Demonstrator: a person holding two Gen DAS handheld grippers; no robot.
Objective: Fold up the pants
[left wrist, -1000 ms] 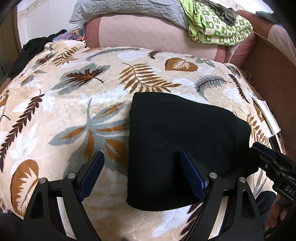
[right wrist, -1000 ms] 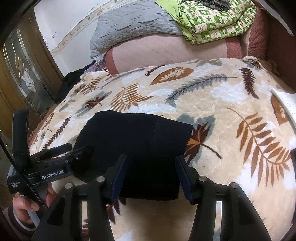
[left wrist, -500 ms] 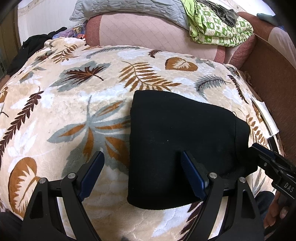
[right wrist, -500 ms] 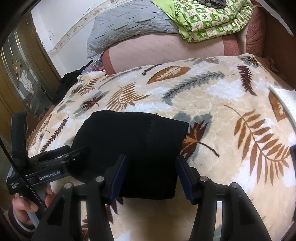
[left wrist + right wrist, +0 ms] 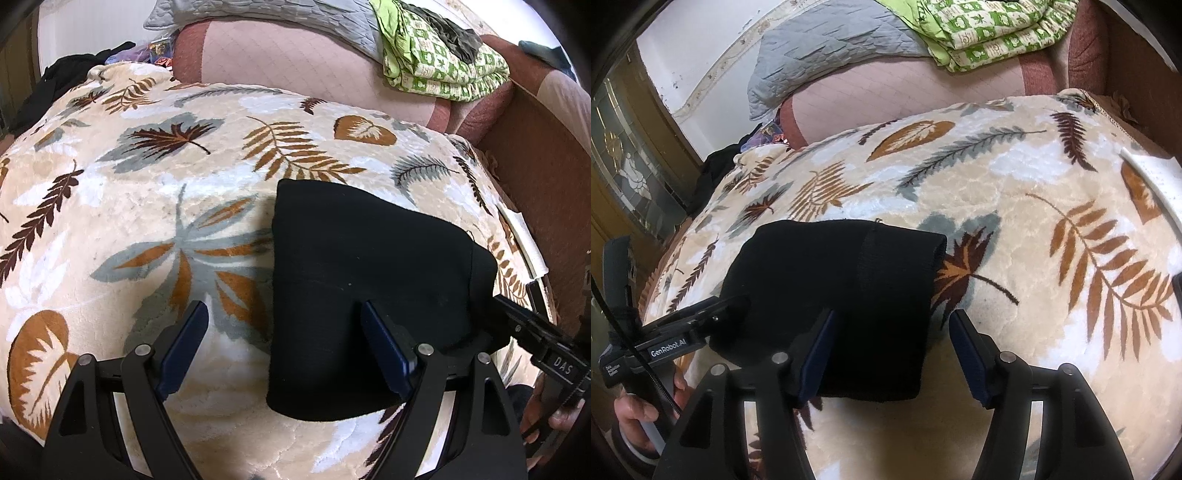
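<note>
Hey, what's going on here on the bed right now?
A person holding a two-finger gripper in each hand is folding black pants on a leaf-print blanket. The pants already lie as a compact folded bundle. The left gripper and right gripper are both open at the bundle's near edge, gripping nothing. Green patterned bedding sits piled at the back.

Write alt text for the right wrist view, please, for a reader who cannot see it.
Folded black pants lie on a leaf-patterned blanket. The open right gripper hovers over their near right corner, one finger over the cloth, one over the blanket. The left gripper enters from the left at the pants' edge; folded bedding is piled behind.
</note>
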